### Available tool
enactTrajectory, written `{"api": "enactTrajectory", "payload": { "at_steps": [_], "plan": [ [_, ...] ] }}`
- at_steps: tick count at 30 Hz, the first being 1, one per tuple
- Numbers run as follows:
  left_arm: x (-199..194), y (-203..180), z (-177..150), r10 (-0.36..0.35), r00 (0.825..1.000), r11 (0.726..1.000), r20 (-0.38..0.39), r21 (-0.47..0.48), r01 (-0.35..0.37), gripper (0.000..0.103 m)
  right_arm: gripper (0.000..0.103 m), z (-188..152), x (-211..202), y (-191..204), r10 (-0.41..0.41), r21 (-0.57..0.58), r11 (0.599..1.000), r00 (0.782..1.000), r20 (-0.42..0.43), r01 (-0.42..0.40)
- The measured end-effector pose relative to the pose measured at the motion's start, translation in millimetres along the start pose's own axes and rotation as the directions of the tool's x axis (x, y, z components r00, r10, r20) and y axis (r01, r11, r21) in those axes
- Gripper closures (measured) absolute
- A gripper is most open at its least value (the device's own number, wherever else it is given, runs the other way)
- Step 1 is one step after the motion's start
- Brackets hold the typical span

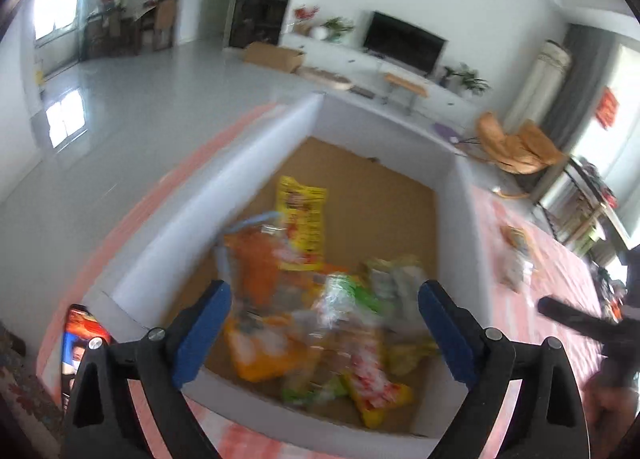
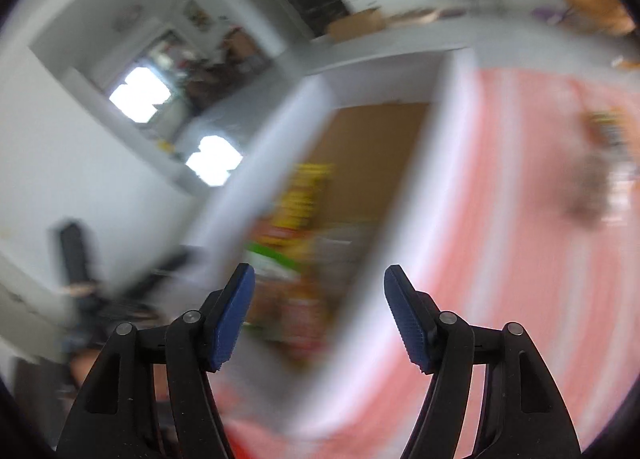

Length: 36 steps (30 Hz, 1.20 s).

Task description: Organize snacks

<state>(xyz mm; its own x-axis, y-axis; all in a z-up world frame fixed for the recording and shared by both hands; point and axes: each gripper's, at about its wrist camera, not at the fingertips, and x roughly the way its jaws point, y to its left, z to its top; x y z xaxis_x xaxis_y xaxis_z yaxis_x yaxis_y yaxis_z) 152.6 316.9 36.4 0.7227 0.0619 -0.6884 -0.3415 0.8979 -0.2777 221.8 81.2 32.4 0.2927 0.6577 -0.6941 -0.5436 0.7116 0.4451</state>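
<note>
1. Far left, left wrist view: a printed packet (image 1: pixel 82 343) lies on the pink striped cloth (image 1: pixel 560 291), outside the box wall.
2. White-walled box (image 1: pixel 224 195), brown card floor. Inside: a yellow packet (image 1: pixel 302 215) toward the back, an orange packet (image 1: pixel 256 271) and a heap of green, clear and red-and-yellow wrappers at the near end. Far half of the floor is bare.
3. Left gripper (image 1: pixel 324 327) hangs over the near heap, jaws wide apart, nothing between them.
4. Right of the box: one loose snack (image 1: pixel 516 255) on the cloth, well apart from the wall.
5. Right gripper (image 2: pixel 318 315) is over the near box wall (image 2: pixel 372 251), jaws apart and empty; view heavily blurred.
6. Judgement: between picks, most snacks boxed. Next move likely calls for reaching right to the loose snack (image 2: pixel 596 175), closing on it, then carrying it over the wall.
</note>
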Motion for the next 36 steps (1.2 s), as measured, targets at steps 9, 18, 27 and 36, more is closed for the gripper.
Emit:
{"api": "enactTrajectory", "payload": {
  "at_steps": [9,18,27,36],
  "plan": [
    [-44.4,-174.2,-78.7,-0.183,0.982,0.932,-0.046,0.31,0.189,0.0,0.031,-111.0,-85.1,-217.1,-0.545,0.088,0.834,0.838,-0.019,0.545],
    [14.1,-277.7,-152.8,-0.046,0.993,0.889,-0.107,0.45,0.09,0.0,0.031,-157.1,-149.9,-292.0,-0.674,0.174,0.73,0.739,0.021,0.661],
    [44.6,-294.2,-169.7,0.009,0.994,0.873,-0.109,0.486,0.045,0.0,0.022,-179.4,-165.1,-286.8,-0.665,0.178,0.742,0.744,0.069,0.647],
    [82.6,-289.1,-180.6,-0.001,0.979,0.856,-0.203,0.505,0.106,0.0,0.02,-180.9,-163.9,-286.5,-0.664,0.175,0.743,0.745,0.067,0.646]
  ]
}}
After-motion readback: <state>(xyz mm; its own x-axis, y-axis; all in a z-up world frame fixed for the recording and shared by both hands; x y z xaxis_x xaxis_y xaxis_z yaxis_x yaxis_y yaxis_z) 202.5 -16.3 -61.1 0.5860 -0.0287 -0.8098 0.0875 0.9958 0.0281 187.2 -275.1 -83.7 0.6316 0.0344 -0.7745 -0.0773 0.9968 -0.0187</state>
